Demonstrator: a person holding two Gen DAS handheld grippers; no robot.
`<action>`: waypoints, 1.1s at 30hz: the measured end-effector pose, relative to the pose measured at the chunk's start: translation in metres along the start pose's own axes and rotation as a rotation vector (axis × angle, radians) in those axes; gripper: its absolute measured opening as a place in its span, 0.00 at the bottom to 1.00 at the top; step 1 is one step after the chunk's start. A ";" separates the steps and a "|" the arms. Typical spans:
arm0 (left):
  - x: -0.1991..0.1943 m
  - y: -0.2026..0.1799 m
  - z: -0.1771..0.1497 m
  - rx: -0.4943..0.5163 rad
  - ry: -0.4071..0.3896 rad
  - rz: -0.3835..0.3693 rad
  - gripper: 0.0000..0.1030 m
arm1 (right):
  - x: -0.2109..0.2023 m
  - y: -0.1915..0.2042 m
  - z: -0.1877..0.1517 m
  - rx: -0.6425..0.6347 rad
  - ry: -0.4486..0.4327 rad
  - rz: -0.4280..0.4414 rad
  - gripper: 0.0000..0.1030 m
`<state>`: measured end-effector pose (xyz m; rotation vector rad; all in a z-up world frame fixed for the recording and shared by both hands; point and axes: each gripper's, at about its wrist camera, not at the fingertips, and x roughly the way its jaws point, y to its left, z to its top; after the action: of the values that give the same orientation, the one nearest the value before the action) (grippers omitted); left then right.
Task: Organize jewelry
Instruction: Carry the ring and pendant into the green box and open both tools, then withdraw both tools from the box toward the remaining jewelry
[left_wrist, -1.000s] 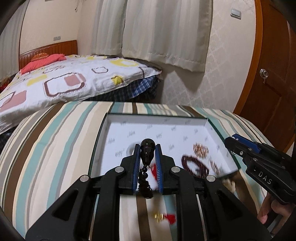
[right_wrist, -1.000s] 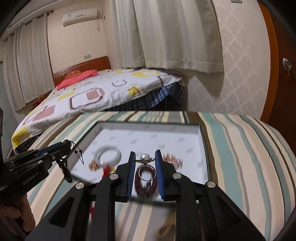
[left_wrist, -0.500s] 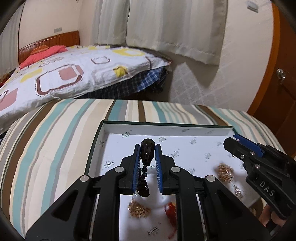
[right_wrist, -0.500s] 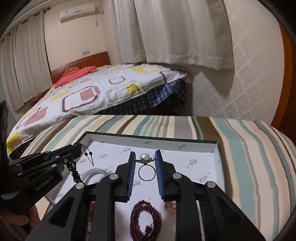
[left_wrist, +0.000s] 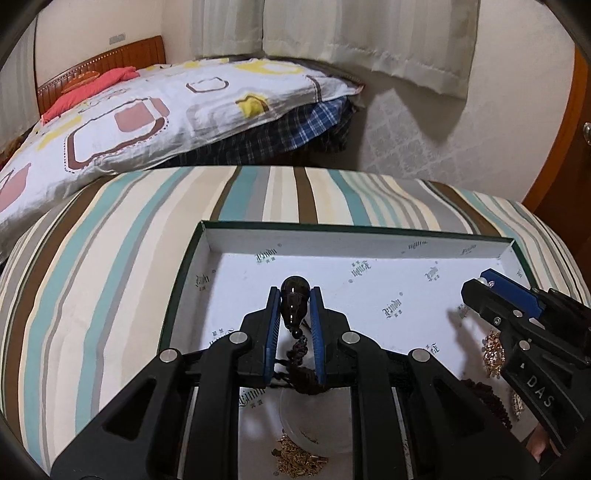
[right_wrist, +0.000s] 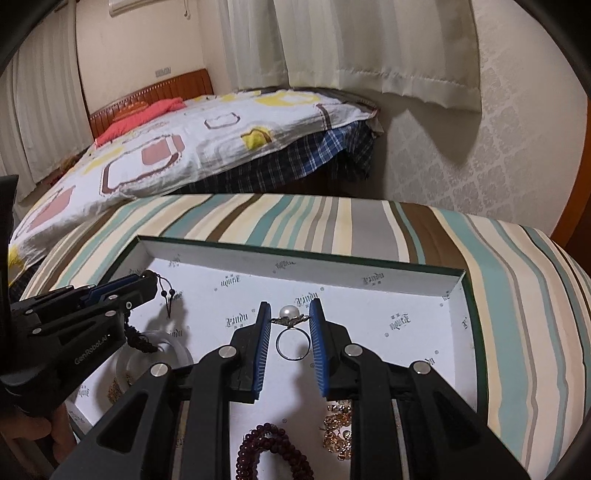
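— Beads, dark and glossy: the left hand-held gripper (left_wrist: 294, 308) has its blue ribbed pads closed on a dark bead pendant (left_wrist: 293, 295), whose knotted cord and tassel hang down between the fingers.

— And the right hand-held gripper (right_wrist: 289, 318)?

— Nearly closed, pinching a pearl ring (right_wrist: 290, 334) by its ornate setting; the thin metal hoop hangs below the round white pearl.

— Where is all this?

— Over a shallow cardboard box (right_wrist: 369, 269), white inside with printed lettering, dark green at the rim, lying on a striped fabric cover (right_wrist: 517, 332). Beneath the left gripper lie a smooth translucent white bangle (left_wrist: 314, 428) and a tangled gold chain (left_wrist: 295, 459). Below the right one, a coil of round maroon beads (right_wrist: 273, 454) and a gold chain piece (right_wrist: 336, 428).
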<state>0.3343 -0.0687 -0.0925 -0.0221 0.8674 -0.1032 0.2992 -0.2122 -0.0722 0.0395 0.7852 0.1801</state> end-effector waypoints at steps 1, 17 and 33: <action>0.001 0.000 0.001 0.000 0.007 -0.002 0.16 | 0.001 0.000 0.000 0.002 0.004 0.000 0.22; 0.004 0.000 -0.002 -0.002 0.017 -0.011 0.36 | 0.004 0.002 0.000 -0.012 0.019 -0.019 0.39; -0.031 0.000 -0.010 -0.010 -0.101 -0.006 0.56 | -0.028 0.000 -0.005 -0.003 -0.084 -0.014 0.42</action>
<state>0.3069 -0.0651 -0.0756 -0.0392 0.7667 -0.1028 0.2763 -0.2171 -0.0562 0.0382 0.7009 0.1649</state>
